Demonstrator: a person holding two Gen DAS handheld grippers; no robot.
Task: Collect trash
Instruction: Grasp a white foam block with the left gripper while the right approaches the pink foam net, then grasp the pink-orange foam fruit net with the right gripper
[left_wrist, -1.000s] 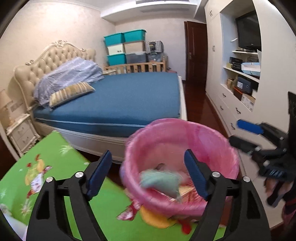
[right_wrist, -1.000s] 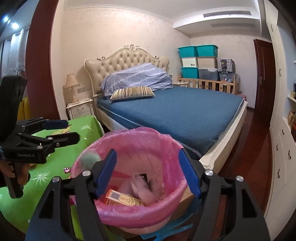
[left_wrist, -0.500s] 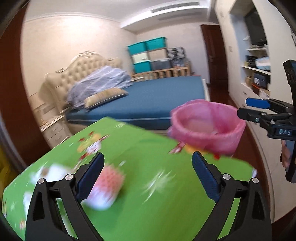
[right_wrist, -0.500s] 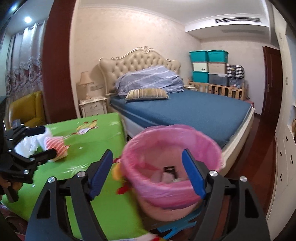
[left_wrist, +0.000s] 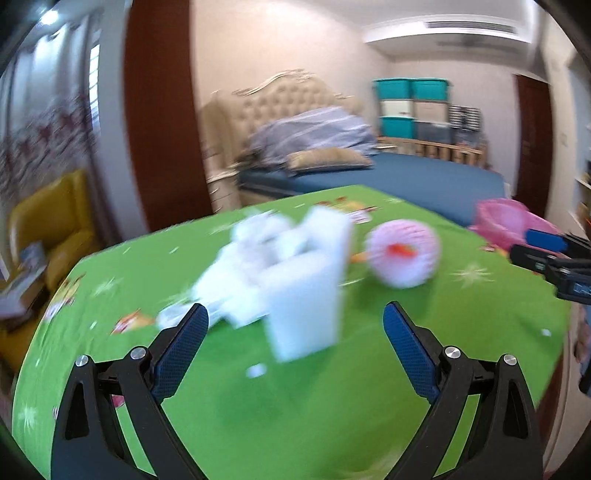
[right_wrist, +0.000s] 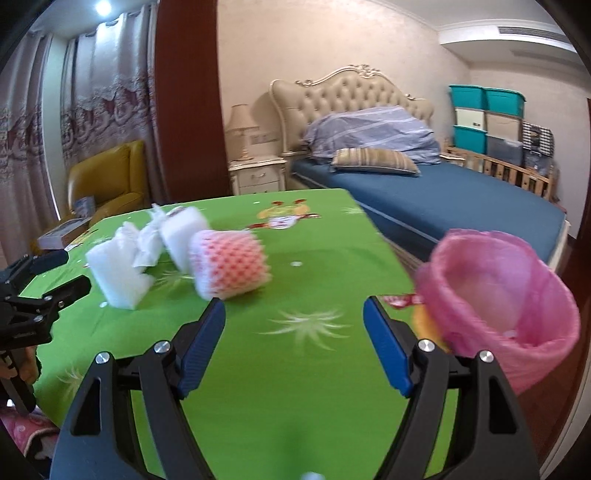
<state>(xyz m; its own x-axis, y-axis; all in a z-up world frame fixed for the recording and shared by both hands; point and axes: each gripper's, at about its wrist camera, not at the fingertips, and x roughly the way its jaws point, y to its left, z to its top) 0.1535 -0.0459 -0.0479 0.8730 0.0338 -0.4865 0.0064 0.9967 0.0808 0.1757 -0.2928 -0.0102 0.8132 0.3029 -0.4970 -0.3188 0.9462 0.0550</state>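
Both tools stand wide apart at the jaws with nothing between them. The left tool (left_wrist: 295, 332) now looks over the green counter (left_wrist: 332, 406) at a white foam block (left_wrist: 306, 291), with crumpled white paper (left_wrist: 255, 240) just behind it and a pink foam net (left_wrist: 404, 253) off to its right. The right tool (right_wrist: 293, 332) hangs over bare green cloth, the same net (right_wrist: 231, 267) just ahead and to its left, the foam blocks (right_wrist: 118, 277) and paper (right_wrist: 147, 243) farther left.

A second ago both tools were hovering over the mouth of the pink-lined bin (right_wrist: 498, 306), with scraps already lying inside it; since then they have swung away to the left across the counter, and the jaws have spread wider. The bin now sits at the counter's right edge, well apart from the remaining rubbish.

I take that to mean one drop-off is done and the next pick-up is starting. The left tool seems lined up for the foam block, the right for the net. The blur hides whether small white crumbs on the cloth are more scraps.
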